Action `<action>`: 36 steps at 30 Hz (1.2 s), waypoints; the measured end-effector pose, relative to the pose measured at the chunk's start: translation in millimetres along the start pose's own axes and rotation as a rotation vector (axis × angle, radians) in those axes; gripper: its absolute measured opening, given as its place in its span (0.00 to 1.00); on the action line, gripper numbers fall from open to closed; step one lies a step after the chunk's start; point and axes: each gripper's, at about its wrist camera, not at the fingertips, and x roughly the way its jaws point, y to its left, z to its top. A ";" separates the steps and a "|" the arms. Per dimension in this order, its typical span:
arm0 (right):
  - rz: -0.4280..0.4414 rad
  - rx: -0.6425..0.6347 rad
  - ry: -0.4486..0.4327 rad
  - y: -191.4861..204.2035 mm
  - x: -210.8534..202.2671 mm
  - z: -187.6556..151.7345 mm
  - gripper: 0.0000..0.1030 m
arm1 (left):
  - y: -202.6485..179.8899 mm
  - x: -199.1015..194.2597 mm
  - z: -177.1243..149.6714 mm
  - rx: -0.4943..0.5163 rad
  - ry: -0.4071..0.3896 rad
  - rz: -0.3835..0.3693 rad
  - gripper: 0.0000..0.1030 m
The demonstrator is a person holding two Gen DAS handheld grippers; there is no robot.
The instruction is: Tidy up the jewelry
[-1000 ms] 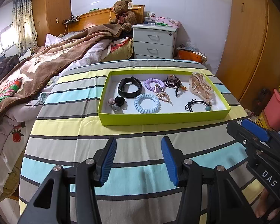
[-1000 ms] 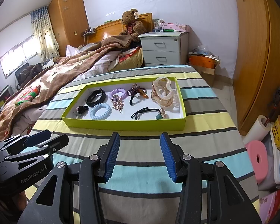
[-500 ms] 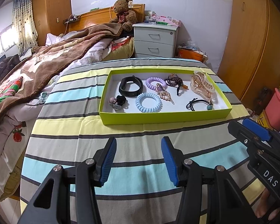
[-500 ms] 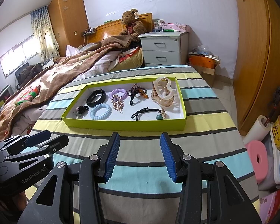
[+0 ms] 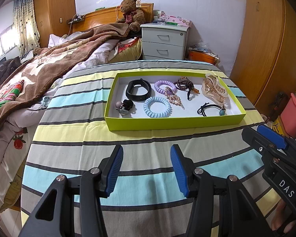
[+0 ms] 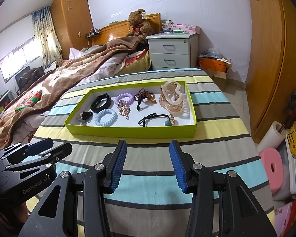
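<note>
Fingers [image 5: 178, 169] of the left gripper [image 5: 146, 169] and the right gripper [image 6: 147, 165] stood spread wide, grasping nothing, above the striped cloth-covered table's [image 5: 73, 138] near edge. All jewelry lay in the shallow lime-green cardboard tray [image 5: 173, 121] toward the far edge: black wristband [image 5: 138, 91], lilac and pale-blue coil ties [image 5: 156, 106], beaded bracelet [image 5: 184, 85], amber claw clip [image 5: 214, 87]. This fitted either sorting ahead or sorting finished.

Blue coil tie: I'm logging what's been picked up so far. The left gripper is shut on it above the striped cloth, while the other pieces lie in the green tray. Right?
Not quite. The left gripper is open and holds nothing; the blue coil tie lies in the green tray with the other pieces, as the left wrist view shows. The gripper does hang above the striped cloth.
</note>
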 end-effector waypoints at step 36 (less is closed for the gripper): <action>-0.001 0.002 0.002 -0.7 1.0 0.1 0.45 | 1.1 1.0 -0.8 0.006 0.010 0.008 0.50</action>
